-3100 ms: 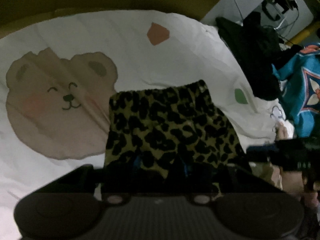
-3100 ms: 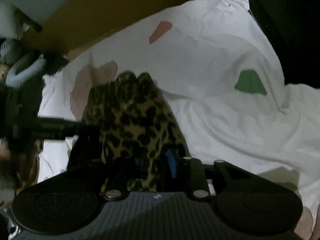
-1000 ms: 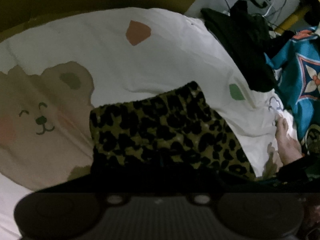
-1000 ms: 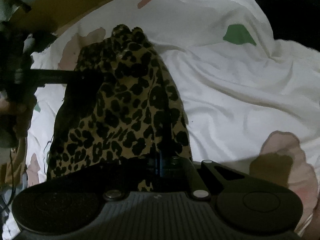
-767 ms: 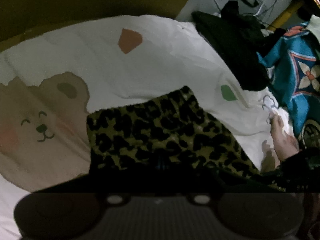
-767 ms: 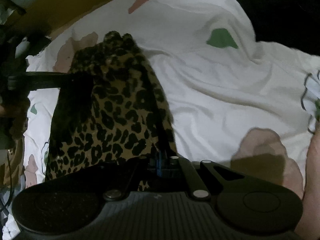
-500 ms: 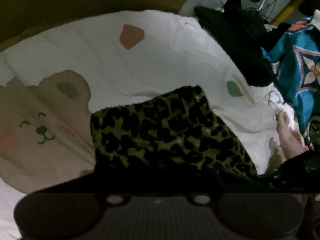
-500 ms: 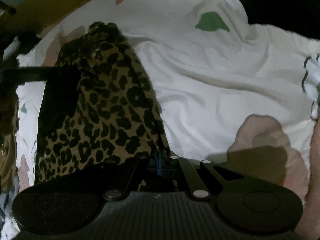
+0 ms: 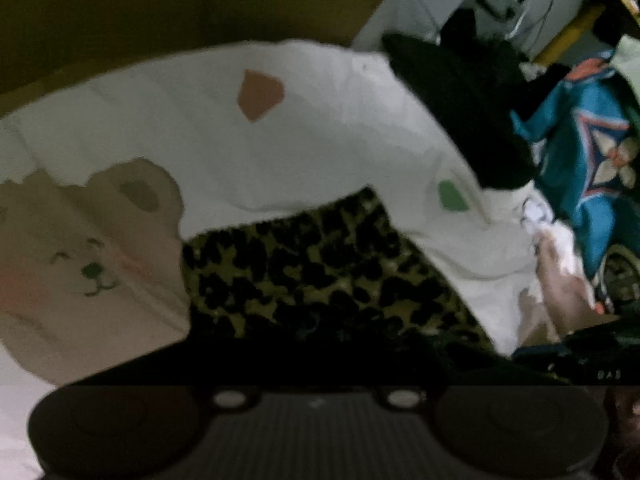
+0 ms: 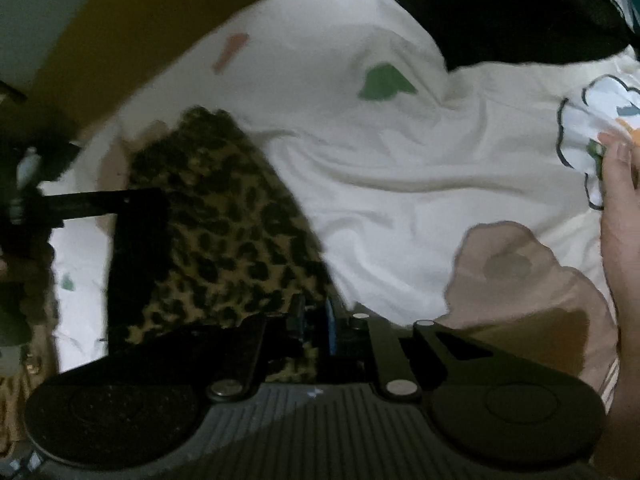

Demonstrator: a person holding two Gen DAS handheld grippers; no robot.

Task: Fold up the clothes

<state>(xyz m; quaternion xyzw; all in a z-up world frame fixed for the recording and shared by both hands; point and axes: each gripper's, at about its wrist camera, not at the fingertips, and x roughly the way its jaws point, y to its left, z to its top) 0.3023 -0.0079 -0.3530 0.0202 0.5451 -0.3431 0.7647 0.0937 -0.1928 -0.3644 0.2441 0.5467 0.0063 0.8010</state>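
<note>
A leopard-print garment [image 9: 320, 276] lies folded on a white bed sheet with a bear print [image 9: 80, 260]. My left gripper [image 9: 320, 340] hangs over the garment's near edge. Its jaws are opening, but its fingers are lost in shadow and I cannot make out whether cloth is between them. In the right wrist view the left gripper [image 10: 136, 240] reaches in from the left and rests on the garment [image 10: 224, 232]. My right gripper [image 10: 314, 322] is at the garment's near right corner. Its jaws are opening: a gap shows beside the blue pad, and a bit of leopard cloth still lies between the fingers.
A heap of black clothes [image 9: 460, 112] and a teal patterned cloth [image 9: 580, 160] lie at the far right of the bed. A brown-yellow board [image 9: 160, 20] runs behind it. A person's bare skin [image 10: 620, 220] rests on the sheet [image 10: 400, 184] at the right edge.
The right gripper's jaws have parted from shut on the cloth to a visible gap. Its view has swung right, so the garment sits further left. The left view has barely shifted.
</note>
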